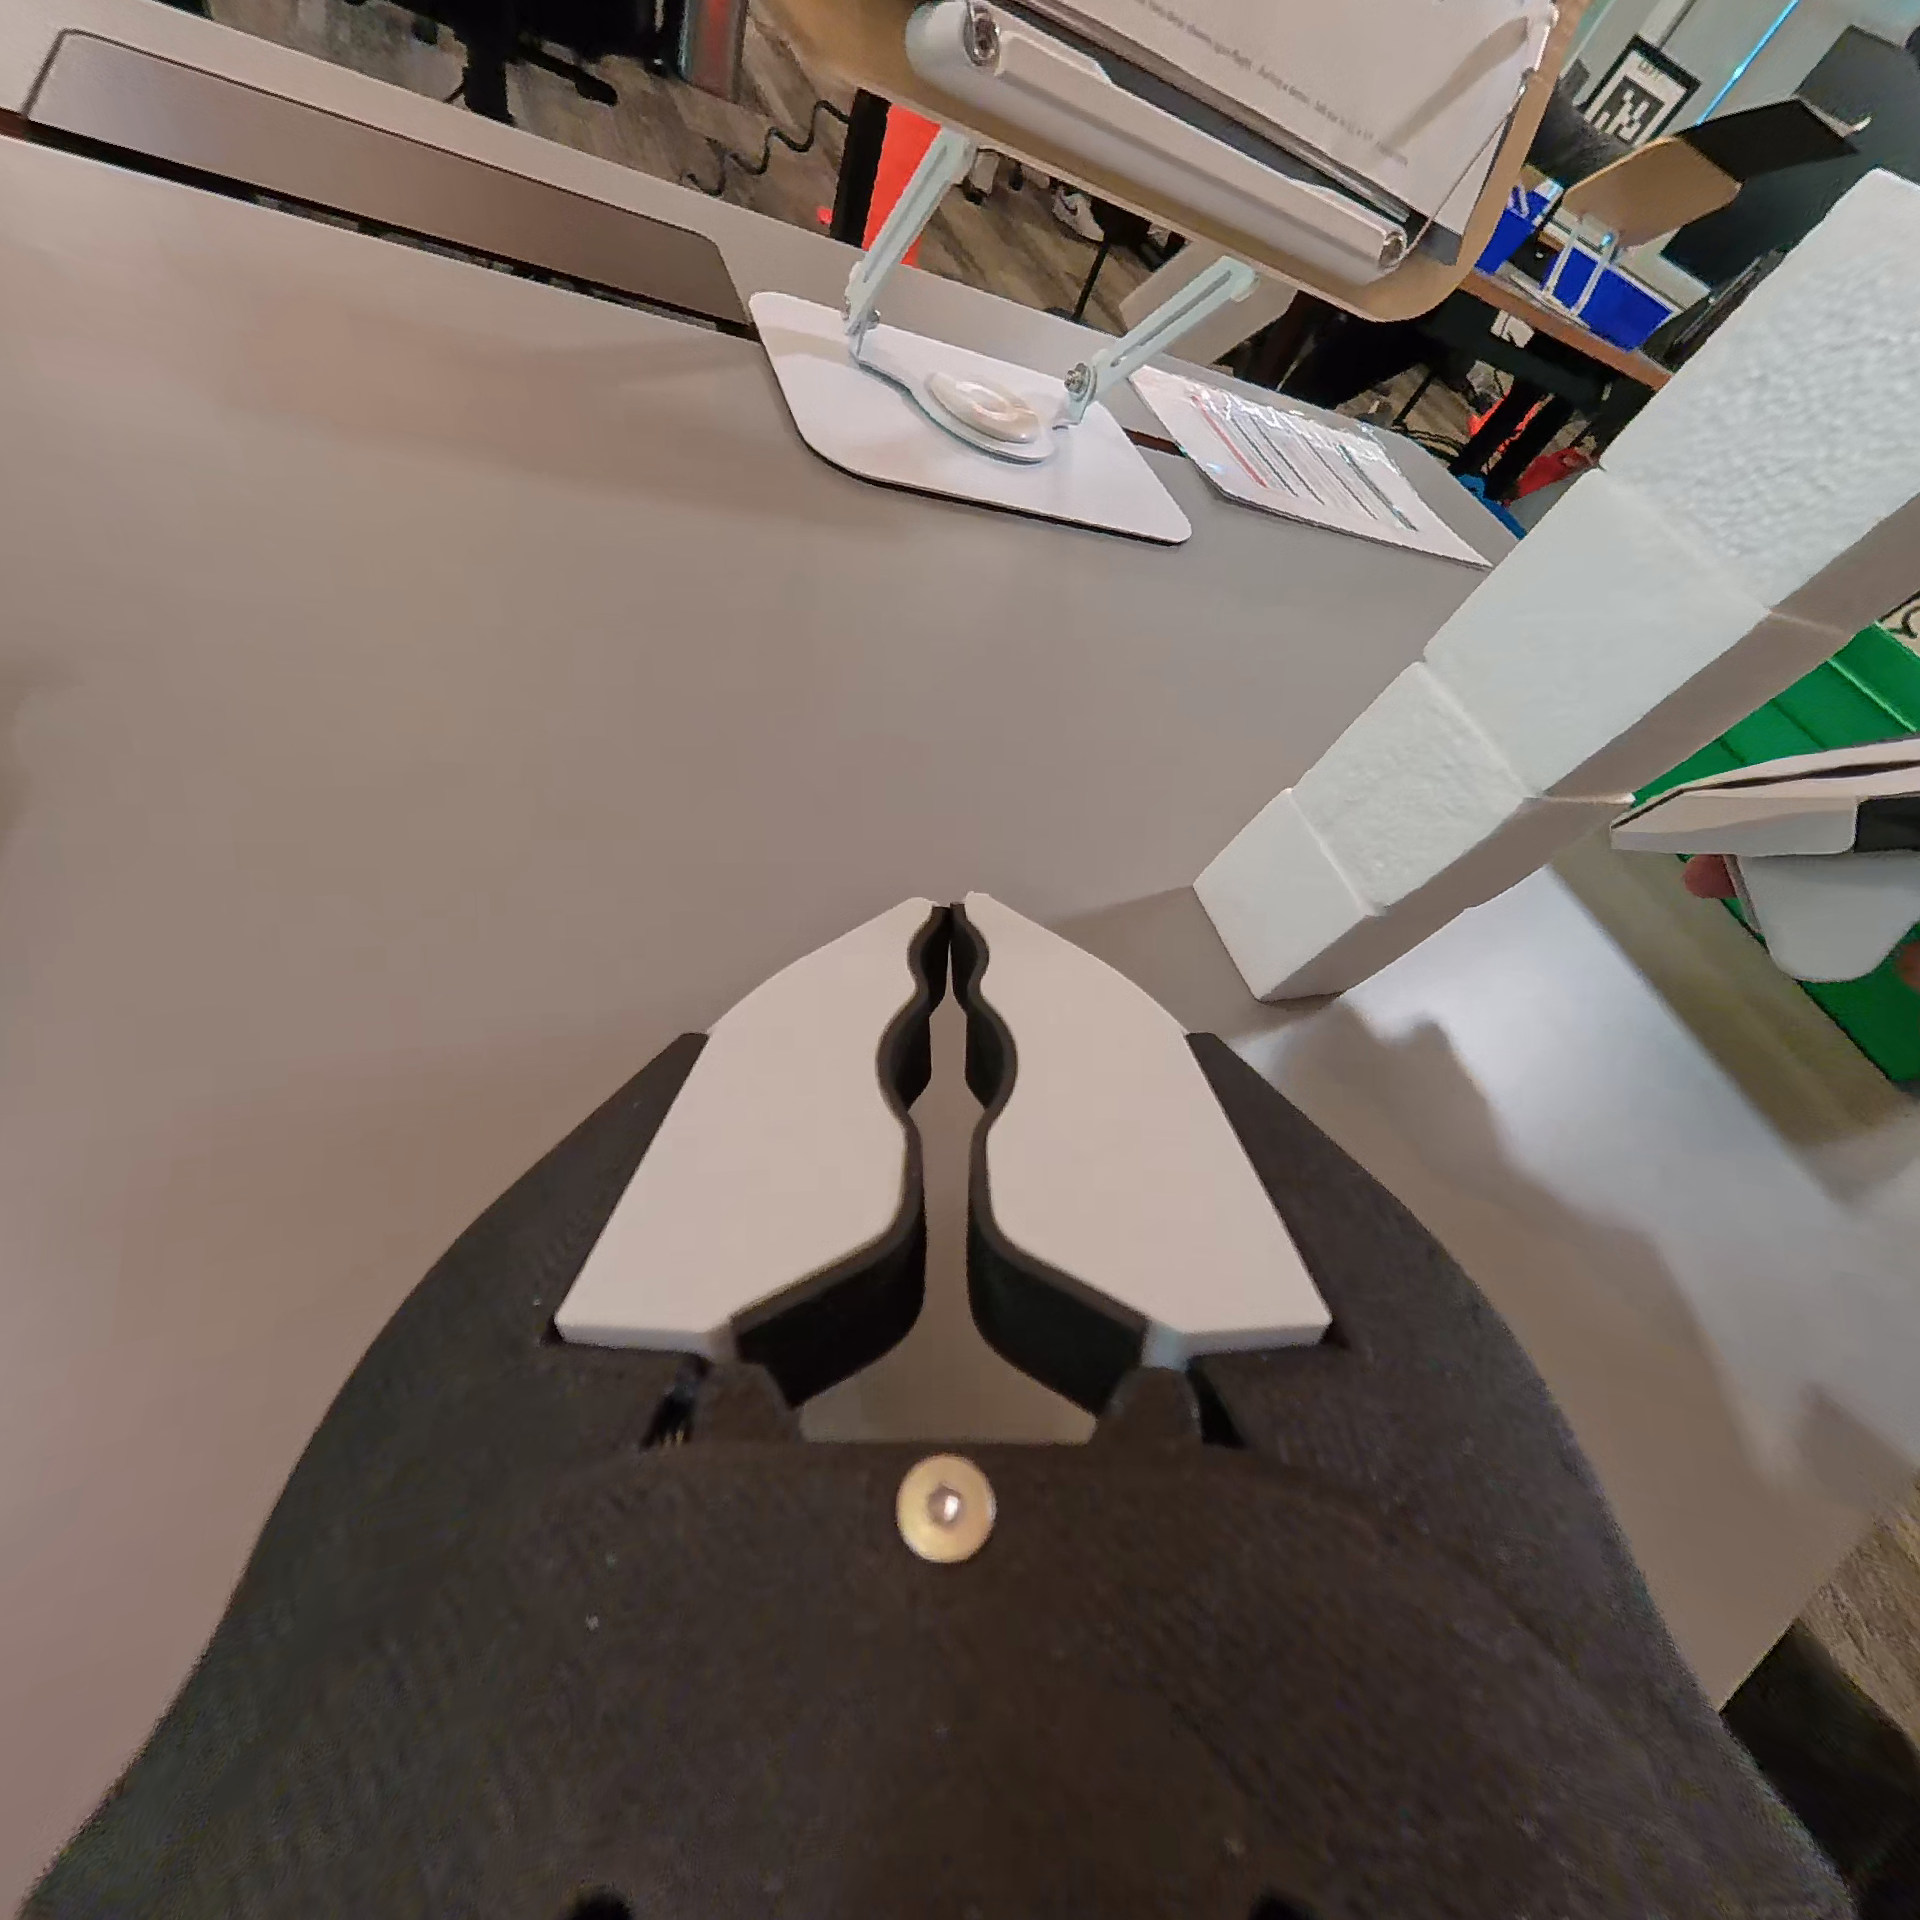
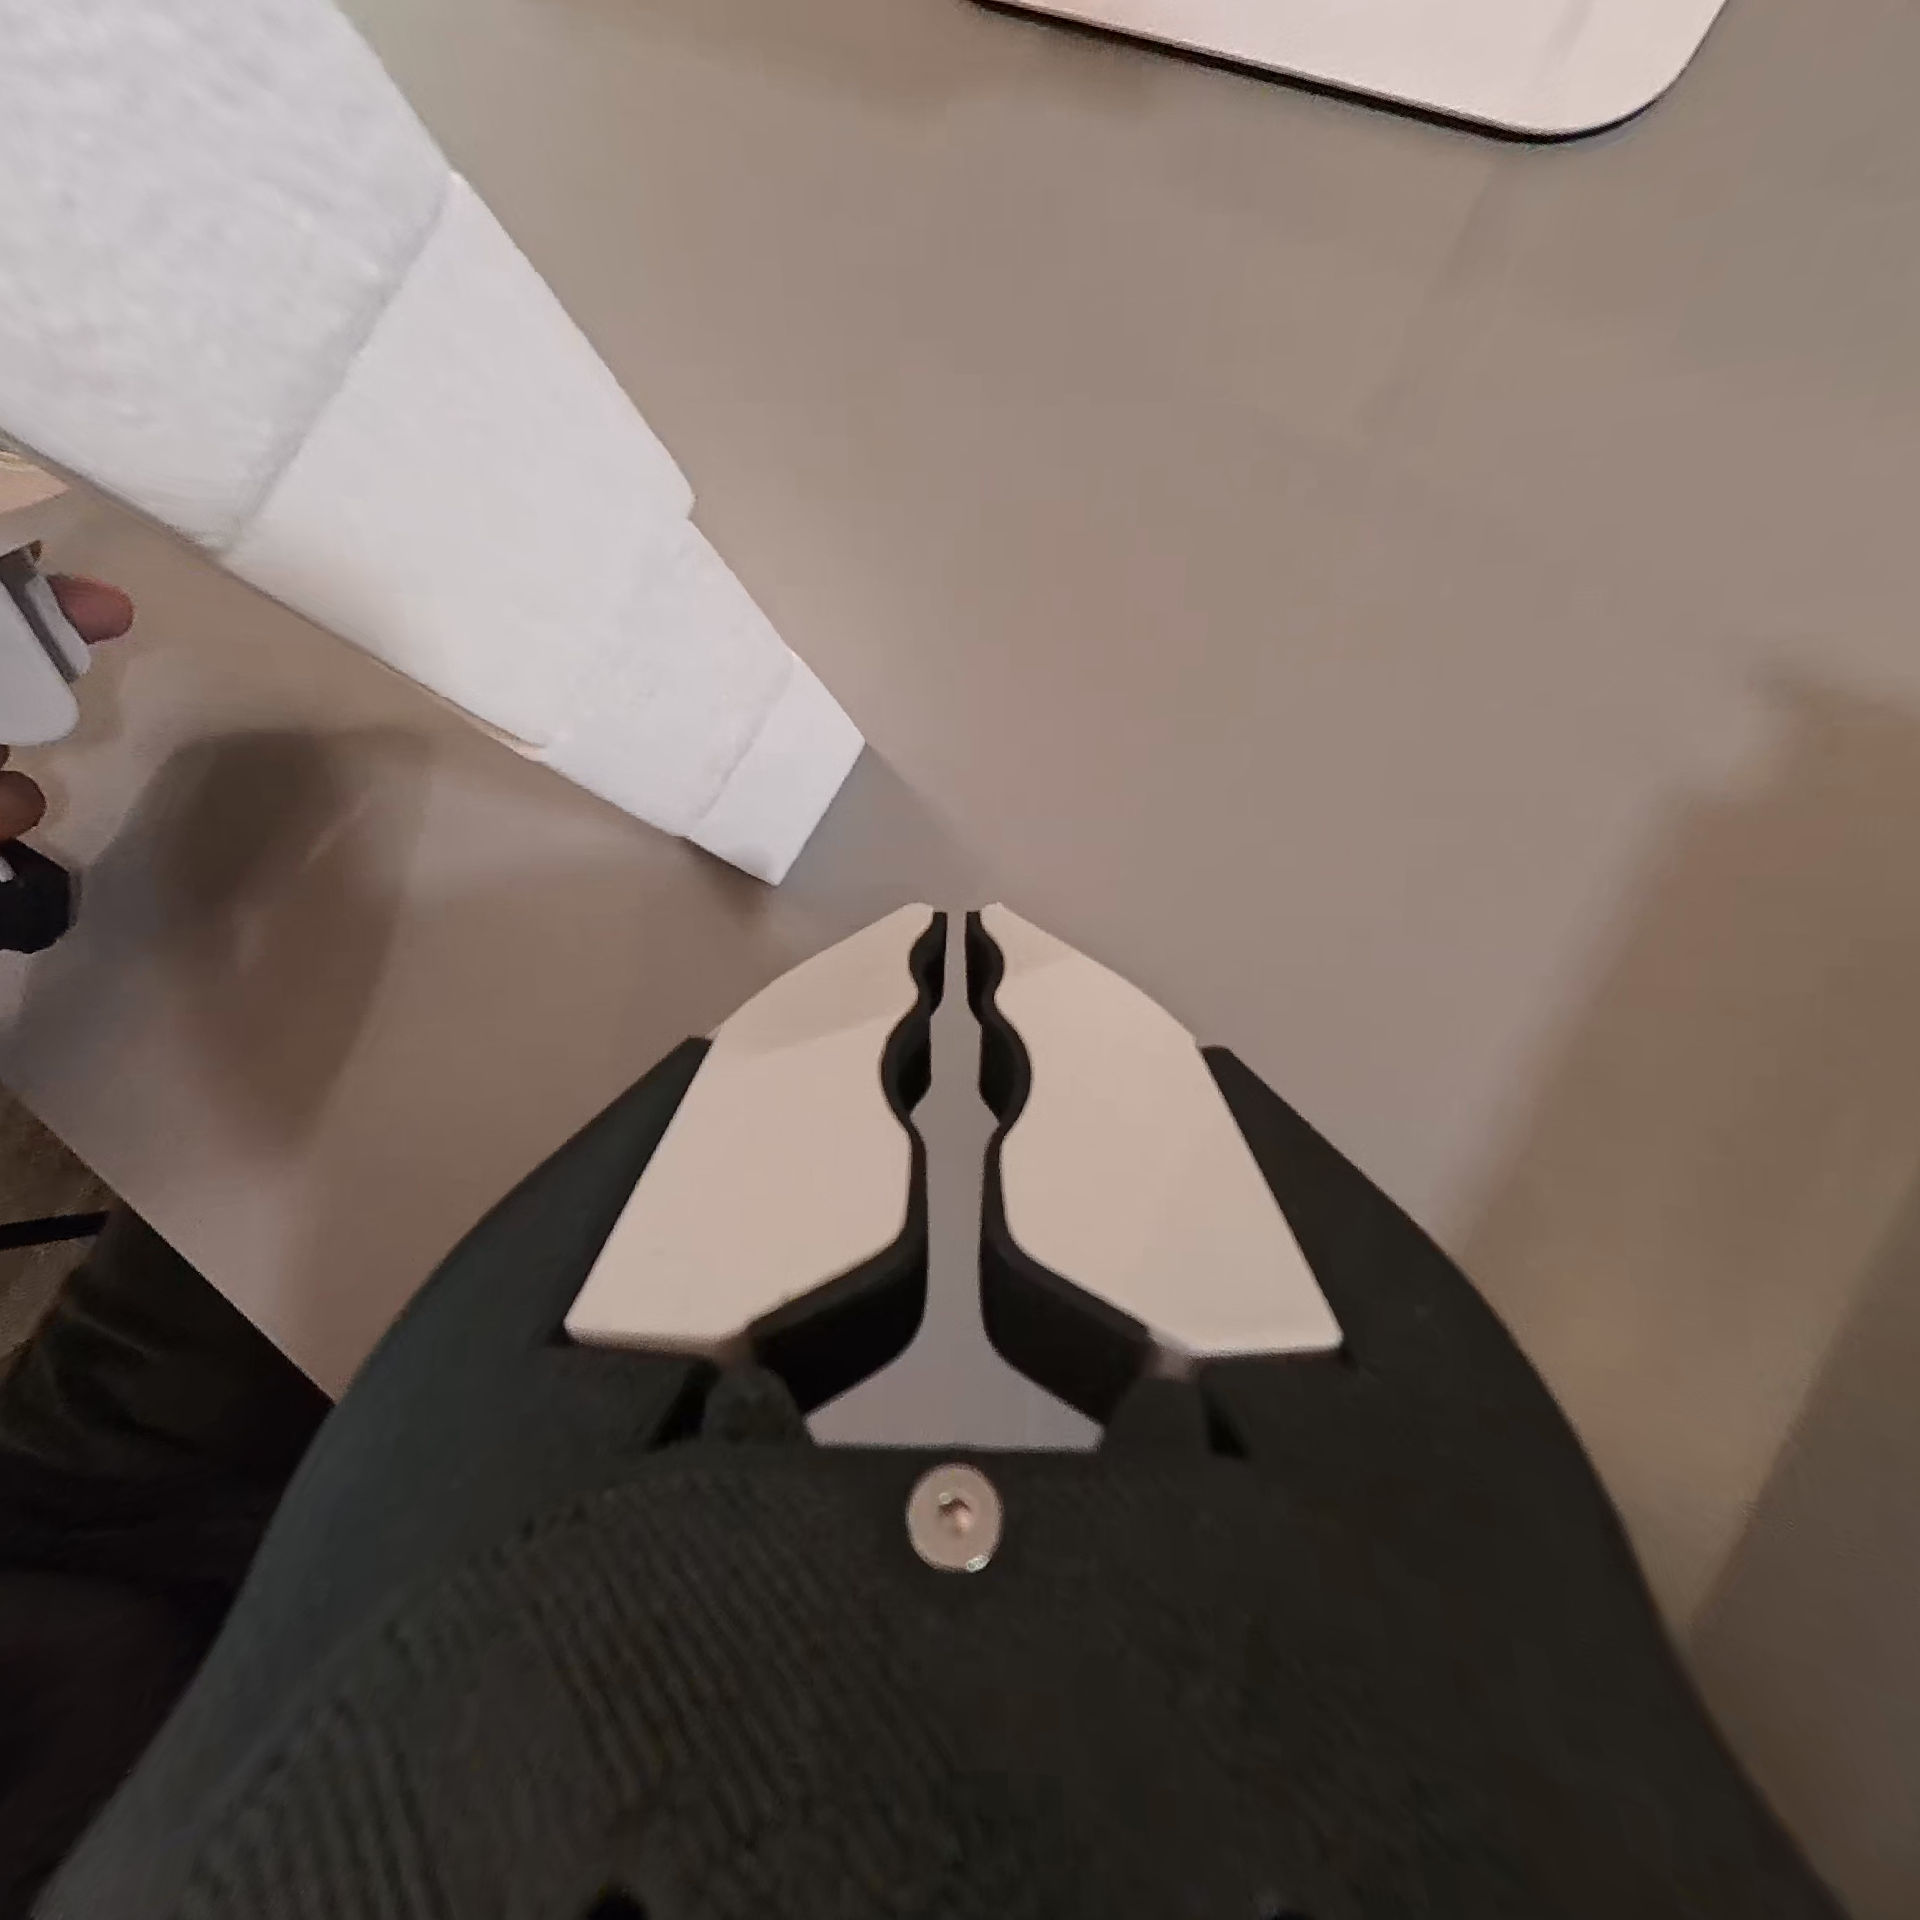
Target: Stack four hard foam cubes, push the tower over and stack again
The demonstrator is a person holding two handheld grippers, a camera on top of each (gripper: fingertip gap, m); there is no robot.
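Left wrist view first: the foam (image 1: 1558, 675), a long white stepped block, stands tilted with its narrow end down on the table (image 1: 520, 623) and its thicker part climbing away to the upper right and out of frame. So the long axis runs on a slant, low end nearest the grippers, high end away. What props the upper end up, I cannot tell; it is cut off.

Left gripper (image 1: 951, 914) sits just to the left of that low end, near but apart from it. Its tips are pressed together with nothing between them, over bare tabletop.

Over in the right wrist view, the foam (image 2: 416, 468) comes in from the upper left and its narrow end points down toward the right gripper (image 2: 958, 920), just beside the tips, not touching. That gripper is drawn in to a thin slit, and it's empty too. So neither tool has a hold on the foam.

Beyond the foam in the left view there's a white and black tool piece (image 1: 1766, 821) with a fingertip under it, and a green box (image 1: 1870, 707) behind. Farther back on the table, a stand (image 1: 977, 436) on a flat white base with folding legs carries a tilted board, and a glossy sheet (image 1: 1309, 468) lies just right of it. The same base corner (image 2: 1455, 62) shows at the top of the right view
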